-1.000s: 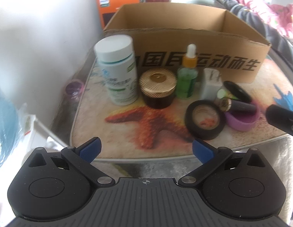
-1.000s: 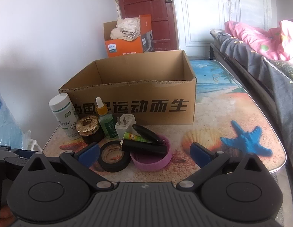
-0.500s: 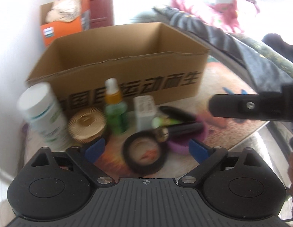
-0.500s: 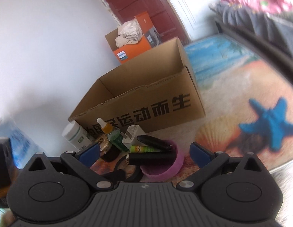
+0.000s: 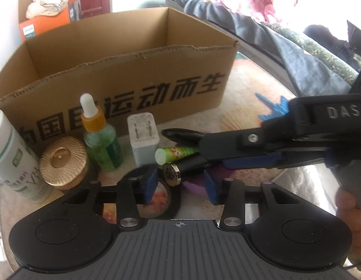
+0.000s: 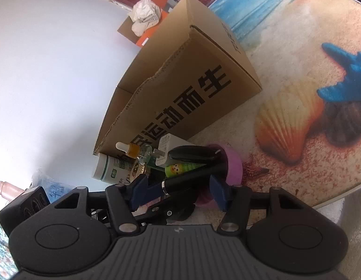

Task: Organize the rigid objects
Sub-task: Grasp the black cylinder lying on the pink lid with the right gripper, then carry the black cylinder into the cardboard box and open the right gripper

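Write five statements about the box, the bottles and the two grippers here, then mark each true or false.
1. The cardboard box stands open at the top. True.
2. The dropper bottle lies on its side. False: it stands upright in front of the box.
3. The white charger stands between the dropper bottle and the green tube. True.
4. The left gripper is clamped shut on the gold-lidded jar. False: its jaws are apart, on either side of the black tube.
5. The right gripper is inside the box. False: it is outside the box, by the purple bowl.
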Demonstrator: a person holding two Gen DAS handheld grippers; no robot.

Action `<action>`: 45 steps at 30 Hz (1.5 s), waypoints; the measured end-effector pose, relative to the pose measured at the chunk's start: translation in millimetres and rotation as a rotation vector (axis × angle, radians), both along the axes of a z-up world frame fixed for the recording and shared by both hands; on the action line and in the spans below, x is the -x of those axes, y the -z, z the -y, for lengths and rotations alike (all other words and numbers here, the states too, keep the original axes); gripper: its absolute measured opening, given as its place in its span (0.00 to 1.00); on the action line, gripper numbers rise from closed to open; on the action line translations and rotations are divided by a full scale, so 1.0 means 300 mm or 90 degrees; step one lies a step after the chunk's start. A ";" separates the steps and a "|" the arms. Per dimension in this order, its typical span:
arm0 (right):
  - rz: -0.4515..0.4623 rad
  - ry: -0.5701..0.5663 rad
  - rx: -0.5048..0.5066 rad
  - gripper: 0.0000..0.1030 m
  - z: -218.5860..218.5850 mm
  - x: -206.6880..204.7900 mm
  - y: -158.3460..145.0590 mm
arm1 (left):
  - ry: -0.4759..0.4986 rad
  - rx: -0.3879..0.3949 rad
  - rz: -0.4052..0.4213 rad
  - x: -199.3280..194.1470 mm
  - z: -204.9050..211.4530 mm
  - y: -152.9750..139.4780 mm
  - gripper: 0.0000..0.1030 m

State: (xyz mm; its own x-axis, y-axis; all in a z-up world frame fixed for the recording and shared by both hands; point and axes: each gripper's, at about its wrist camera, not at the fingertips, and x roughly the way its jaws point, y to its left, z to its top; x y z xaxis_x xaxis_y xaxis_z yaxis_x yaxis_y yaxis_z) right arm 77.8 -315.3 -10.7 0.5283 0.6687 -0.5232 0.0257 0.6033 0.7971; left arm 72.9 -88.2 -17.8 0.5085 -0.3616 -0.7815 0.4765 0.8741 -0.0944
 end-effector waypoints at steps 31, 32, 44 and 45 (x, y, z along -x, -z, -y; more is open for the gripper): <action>-0.143 0.037 0.017 0.25 0.023 -0.106 0.047 | 0.041 0.060 -0.047 -0.029 0.049 0.003 0.21; -0.142 0.039 0.013 0.25 0.027 -0.099 0.048 | 0.043 0.058 -0.047 -0.027 0.052 0.002 0.21; -0.076 0.053 0.005 0.23 0.038 -0.038 -0.042 | 0.049 0.062 -0.004 0.010 0.059 -0.056 0.20; -0.064 0.052 0.007 0.23 0.035 -0.034 -0.059 | 0.047 0.065 0.001 0.014 0.053 -0.067 0.20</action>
